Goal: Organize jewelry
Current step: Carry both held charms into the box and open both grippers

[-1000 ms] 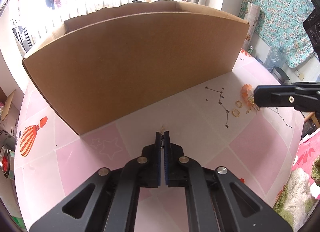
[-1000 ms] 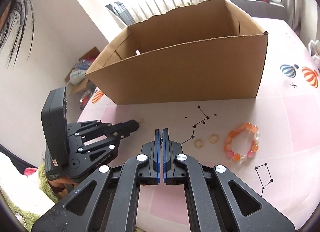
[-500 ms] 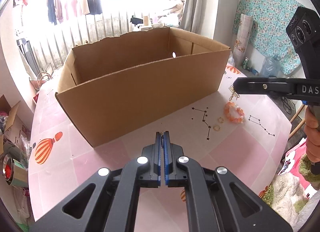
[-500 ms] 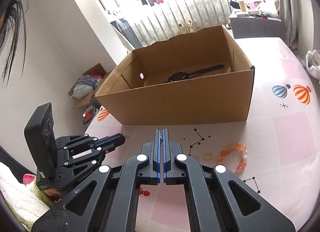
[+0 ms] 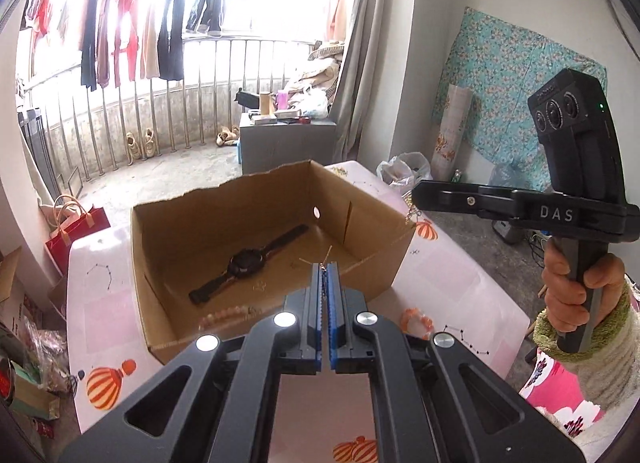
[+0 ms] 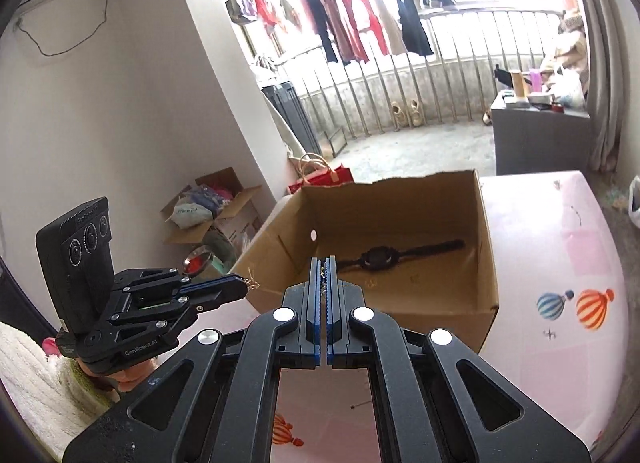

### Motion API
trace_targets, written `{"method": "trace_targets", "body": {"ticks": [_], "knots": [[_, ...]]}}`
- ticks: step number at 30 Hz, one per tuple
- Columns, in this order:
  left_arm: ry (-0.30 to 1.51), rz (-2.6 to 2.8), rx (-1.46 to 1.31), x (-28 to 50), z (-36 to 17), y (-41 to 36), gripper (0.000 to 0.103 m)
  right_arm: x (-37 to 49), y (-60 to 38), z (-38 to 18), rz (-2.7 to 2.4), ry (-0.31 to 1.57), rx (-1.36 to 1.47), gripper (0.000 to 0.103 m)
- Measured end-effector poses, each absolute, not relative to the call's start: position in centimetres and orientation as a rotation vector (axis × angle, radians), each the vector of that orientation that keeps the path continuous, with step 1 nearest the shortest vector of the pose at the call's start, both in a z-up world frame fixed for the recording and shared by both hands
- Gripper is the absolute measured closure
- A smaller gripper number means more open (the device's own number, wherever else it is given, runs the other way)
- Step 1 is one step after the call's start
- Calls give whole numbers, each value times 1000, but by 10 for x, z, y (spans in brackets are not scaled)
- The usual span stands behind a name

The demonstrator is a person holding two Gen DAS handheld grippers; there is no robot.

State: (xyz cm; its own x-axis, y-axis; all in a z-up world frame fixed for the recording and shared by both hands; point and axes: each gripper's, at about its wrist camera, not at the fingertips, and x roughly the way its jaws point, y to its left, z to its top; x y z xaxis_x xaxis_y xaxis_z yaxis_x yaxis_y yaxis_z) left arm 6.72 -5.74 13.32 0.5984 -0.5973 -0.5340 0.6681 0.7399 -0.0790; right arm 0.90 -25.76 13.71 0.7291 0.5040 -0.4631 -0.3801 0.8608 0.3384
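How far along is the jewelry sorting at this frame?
Done: a black watch and a pale bead bracelet lie inside the cardboard box. In hand: the left gripper and right gripper are each shut on a small gold piece, raised near the box. Left: an orange bead bracelet on the pink table.

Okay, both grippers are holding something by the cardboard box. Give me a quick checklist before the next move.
1. Left gripper shut on left gold piece: ok.
2. Right gripper shut on right gold piece: ok.
3. Box open on top: ok.
4. Bare floor in the box beside the watch: ok.
5. Both pieces above the box opening: cannot tell.
6. All jewelry in the box: not ok, orange bracelet lies on the table.
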Motion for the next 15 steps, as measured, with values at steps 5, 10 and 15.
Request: {"method": "trace_targets", "body": {"ticks": [5,10,15], "knots": [[639,-783,99,115,140,-78,101,57,-267,137,513,637,223,103],[871,-840,16,180,116,-102,101,114,-274,109,509,818,244,103],[1028,-824,0,221,88,-120,101,152,-280,77,483,962,251,103]]}}
